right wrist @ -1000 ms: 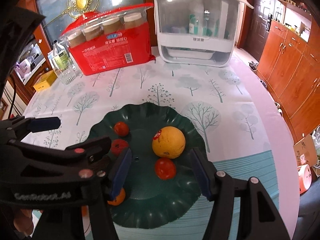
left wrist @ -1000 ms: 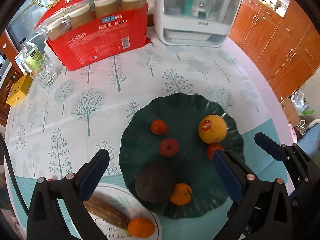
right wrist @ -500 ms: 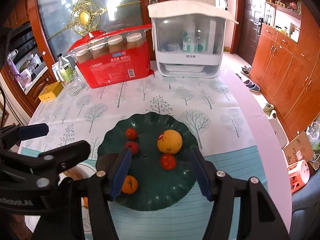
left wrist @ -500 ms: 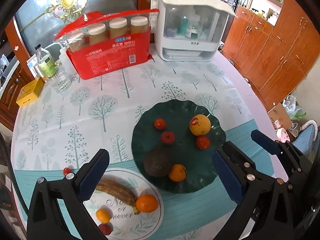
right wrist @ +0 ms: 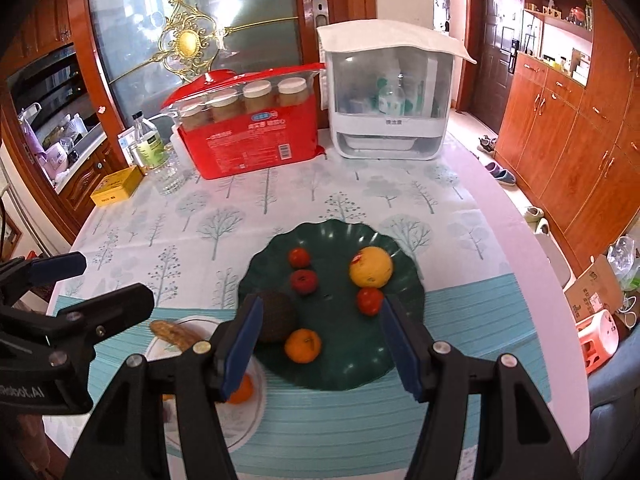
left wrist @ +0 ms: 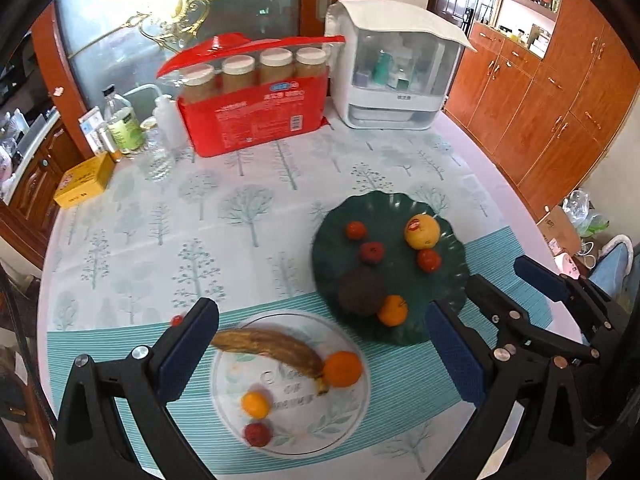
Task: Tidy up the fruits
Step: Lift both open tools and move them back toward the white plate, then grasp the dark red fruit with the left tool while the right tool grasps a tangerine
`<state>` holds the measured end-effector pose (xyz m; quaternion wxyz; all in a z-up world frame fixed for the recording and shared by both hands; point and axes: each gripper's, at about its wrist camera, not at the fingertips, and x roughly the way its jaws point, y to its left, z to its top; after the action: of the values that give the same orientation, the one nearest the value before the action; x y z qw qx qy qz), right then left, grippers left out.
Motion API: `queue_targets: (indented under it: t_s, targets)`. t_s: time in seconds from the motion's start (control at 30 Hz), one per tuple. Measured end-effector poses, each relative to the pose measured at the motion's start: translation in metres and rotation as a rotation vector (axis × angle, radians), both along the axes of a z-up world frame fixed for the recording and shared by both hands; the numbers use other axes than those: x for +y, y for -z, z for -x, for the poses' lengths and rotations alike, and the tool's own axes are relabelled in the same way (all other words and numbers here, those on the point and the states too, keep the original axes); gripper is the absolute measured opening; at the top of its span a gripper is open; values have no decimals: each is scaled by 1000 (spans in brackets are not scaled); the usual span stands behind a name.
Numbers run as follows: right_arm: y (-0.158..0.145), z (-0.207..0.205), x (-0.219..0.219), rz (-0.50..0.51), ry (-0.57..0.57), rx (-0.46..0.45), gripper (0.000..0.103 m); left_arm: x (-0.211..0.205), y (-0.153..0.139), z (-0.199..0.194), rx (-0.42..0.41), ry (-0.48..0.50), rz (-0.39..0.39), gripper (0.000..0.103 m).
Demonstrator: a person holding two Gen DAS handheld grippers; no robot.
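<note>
Both the left gripper [left wrist: 320,356] and right gripper [right wrist: 320,344] hover with fingers spread, empty; green plate [left wrist: 332,264] at one o'clock of white plate [left wrist: 352,420].

Table's left half [left wrist: 160,240] seems clear; red package [left wrist: 252,120] blocks behind.

Both wrist views look steeply down, sharing the green plate [left wrist: 448,280]

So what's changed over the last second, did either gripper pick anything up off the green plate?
No. Both the left gripper and the right gripper have pulled back and up from the green plate, open and empty, so the white plate with the banana now shows fully. Every fruit lies where it was, and neither gripper's opening has changed.
</note>
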<state>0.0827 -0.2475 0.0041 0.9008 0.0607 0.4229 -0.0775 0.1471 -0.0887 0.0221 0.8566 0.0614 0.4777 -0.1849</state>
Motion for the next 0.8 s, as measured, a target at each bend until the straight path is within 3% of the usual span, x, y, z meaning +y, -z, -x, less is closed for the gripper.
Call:
queue_targets:
  t_s: [0.2,0.5,0.8]
  targets:
    - [6,6,27,-21,1,12,61,36,2,8,-37,-18,-18,102]
    - [32,12,63,-59,1,51,61,78,34,10,-8,-32,-40,102]
    - [68,12,83,-87,8,112,61,101,89,16,98,1,-52,102]
